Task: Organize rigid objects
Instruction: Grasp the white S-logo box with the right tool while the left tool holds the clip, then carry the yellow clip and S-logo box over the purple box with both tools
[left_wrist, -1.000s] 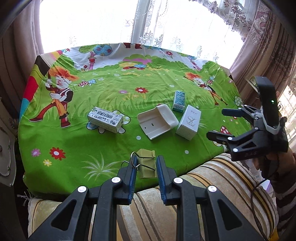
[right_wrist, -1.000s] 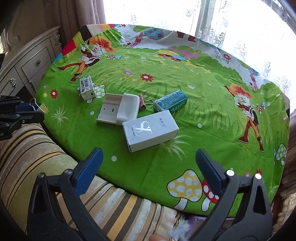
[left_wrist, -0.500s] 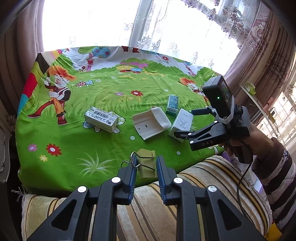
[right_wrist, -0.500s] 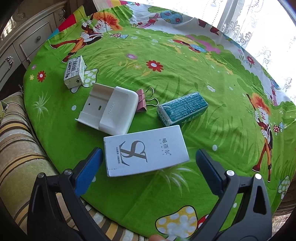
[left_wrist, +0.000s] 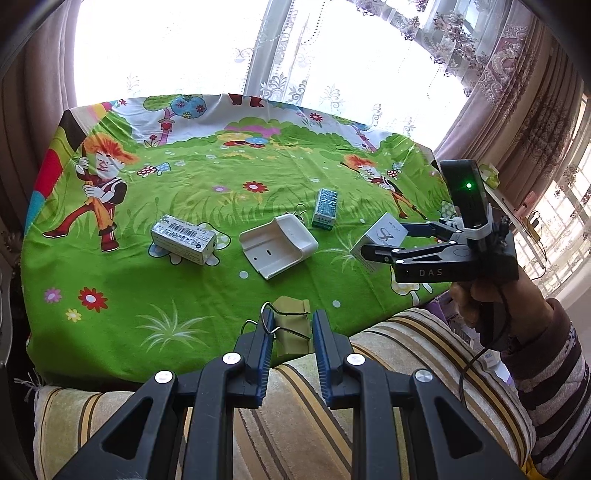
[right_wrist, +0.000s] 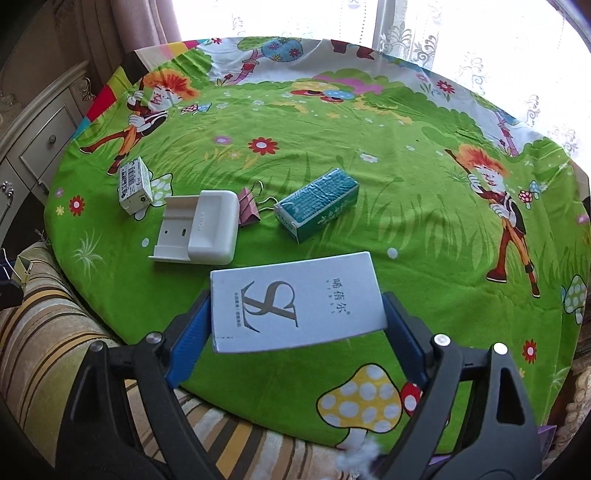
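Observation:
My right gripper (right_wrist: 295, 325) is shut on a white box with a grey logo (right_wrist: 295, 306) and holds it tilted, just above the green tablecloth (right_wrist: 406, 206); the box also shows in the left wrist view (left_wrist: 384, 232). My left gripper (left_wrist: 291, 332) is shut on an olive binder clip (left_wrist: 291, 328) over the table's near edge. On the cloth lie a white plastic holder (right_wrist: 201, 229), a pink binder clip (right_wrist: 249, 208), a teal packet (right_wrist: 317, 203) and a barcode box (right_wrist: 135, 184).
A striped cushion (left_wrist: 388, 369) lies along the table's near edge. A cream drawer cabinet (right_wrist: 33, 147) stands at the left. Curtains and a bright window (left_wrist: 258, 48) are behind the table.
My right gripper moved in over the white logo box, closed on it and lifted it slightly to the right. My left gripper still holds the olive clip in place.

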